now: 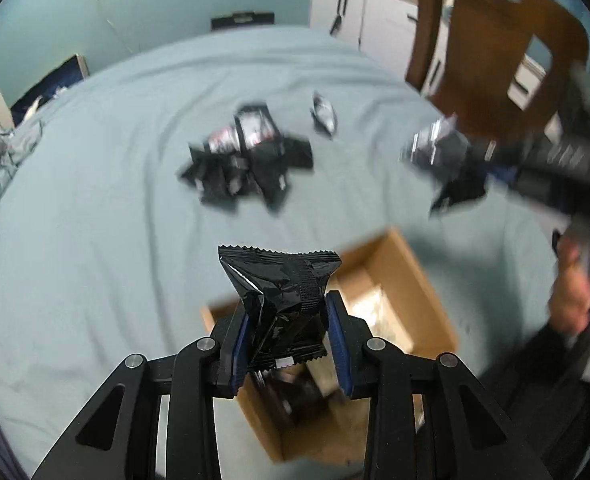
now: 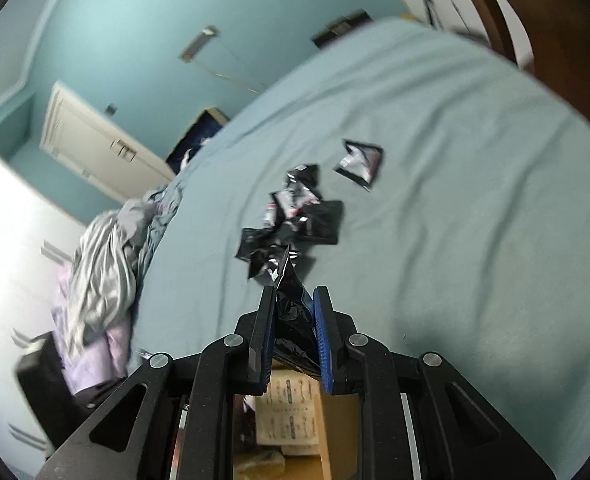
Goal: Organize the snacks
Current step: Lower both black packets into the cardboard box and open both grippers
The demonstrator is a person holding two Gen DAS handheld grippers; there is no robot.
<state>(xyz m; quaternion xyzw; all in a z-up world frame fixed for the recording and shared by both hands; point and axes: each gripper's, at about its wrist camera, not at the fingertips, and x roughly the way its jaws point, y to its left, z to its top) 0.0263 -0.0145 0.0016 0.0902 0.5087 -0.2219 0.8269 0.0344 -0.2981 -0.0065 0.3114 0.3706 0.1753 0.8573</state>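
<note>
Bare bed sheet (image 1: 95, 220) lies open left of the packet pile (image 1: 247, 164). Open cardboard box (image 1: 419, 280) sits below left gripper (image 1: 287, 344). Wooden chair (image 1: 495, 60) and right gripper (image 1: 475, 160) crowd the right side.

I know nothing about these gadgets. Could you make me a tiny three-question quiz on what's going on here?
1. True or false: the left tool grips a black snack packet.
2. What lies below the left tool? A) cardboard box B) laundry basket C) drawer
3. Fill in: the pile of packets rests on a blue ____.

Key: 1 true; 2 A; 3 bedsheet. The right tool also grips a packet.
</note>
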